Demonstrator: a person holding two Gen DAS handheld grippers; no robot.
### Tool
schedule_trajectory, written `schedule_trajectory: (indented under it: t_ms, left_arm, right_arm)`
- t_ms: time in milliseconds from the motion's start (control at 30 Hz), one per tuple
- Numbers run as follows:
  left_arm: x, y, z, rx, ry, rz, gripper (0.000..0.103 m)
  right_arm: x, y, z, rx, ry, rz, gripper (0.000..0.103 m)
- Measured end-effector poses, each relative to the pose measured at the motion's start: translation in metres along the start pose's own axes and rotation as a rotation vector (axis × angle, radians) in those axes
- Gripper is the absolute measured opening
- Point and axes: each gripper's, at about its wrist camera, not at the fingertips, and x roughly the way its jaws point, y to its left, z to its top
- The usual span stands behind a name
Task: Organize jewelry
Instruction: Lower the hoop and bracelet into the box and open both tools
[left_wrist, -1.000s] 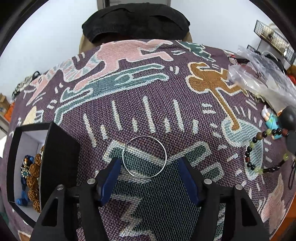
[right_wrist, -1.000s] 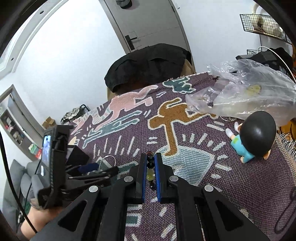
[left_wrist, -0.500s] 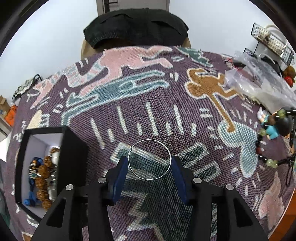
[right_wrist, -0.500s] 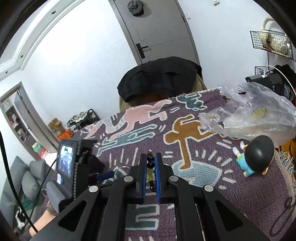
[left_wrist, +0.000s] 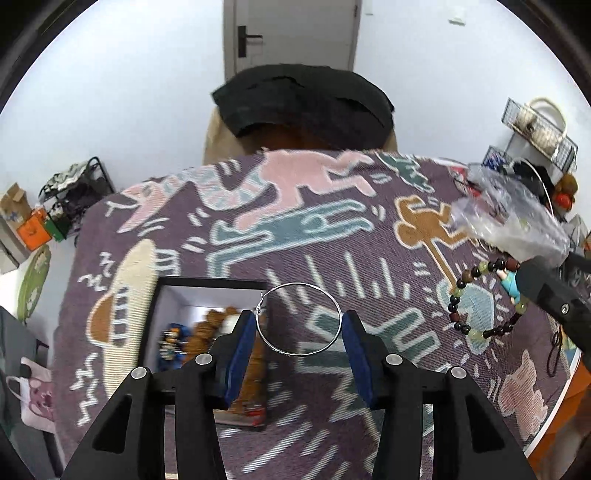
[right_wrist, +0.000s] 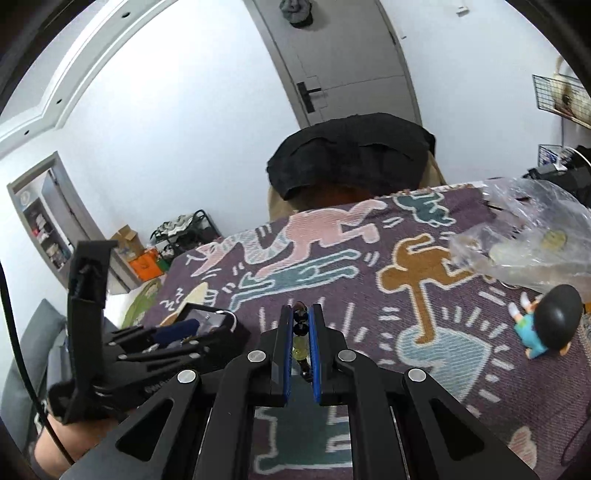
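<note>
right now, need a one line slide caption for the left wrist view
Left gripper holds a thin silver hoop beside the open black jewelry box, while the right gripper carries a beaded bracelet.

White walls (right_wrist: 177, 155), grey door (right_wrist: 354, 62) (shut), black-draped chair (left_wrist: 303, 99).

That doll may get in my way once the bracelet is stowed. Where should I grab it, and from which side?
Probably the teal torso of the doll, coming down from above with the tongs closing across it. It lies tipped over on the cloth. Its black head is big and round, so likely too wide and slippery, and the torso is the narrowest part.
</note>
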Motion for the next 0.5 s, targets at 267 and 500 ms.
schedule_trajectory:
  t_ms: [267, 500]
  left_arm:
    - [-0.013, 0.044, -0.007, -0.058, -0.007, -0.001, 0.050]
    - [-0.021, 0.072, -0.009, -0.121, -0.028, -0.062, 0.056]
  right_arm:
    - [0.008, 0.040, 0.002, -0.060, 0.017, 0.030, 0.009]
    - [0.020, 0.069, 0.002, -0.106, 0.040, 0.053, 0.009]
